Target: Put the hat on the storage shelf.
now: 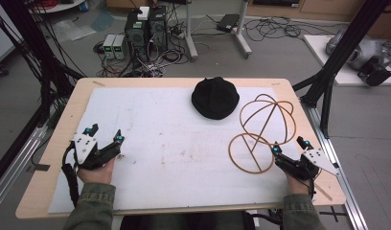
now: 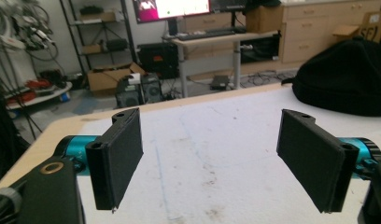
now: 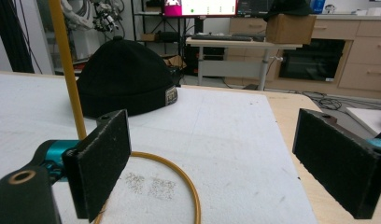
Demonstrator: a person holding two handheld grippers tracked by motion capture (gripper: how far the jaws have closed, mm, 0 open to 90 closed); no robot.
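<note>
Wooden hat stand [image 1: 260,132] stands just beside the open right hand-held gripper [image 1: 290,145].

The left gripper [image 2: 209,163] is holding its fingers [image 2: 116,156] wide apart over the white tabletop [image 2: 207,140], with the black beanie [image 2: 347,77] lying beyond its right finger.

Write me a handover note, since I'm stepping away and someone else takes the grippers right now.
Left gripper: open, holding nothing, near the table's left side.
Right gripper: open, holding nothing, right beside the wooden hat stand, one jaw by its base ring.
Black hat: lies on the white mat at the far edge, just left of the stand, not on it.
Done: nothing visibly grasped.
Left: probably grip the stand and hat.
</note>
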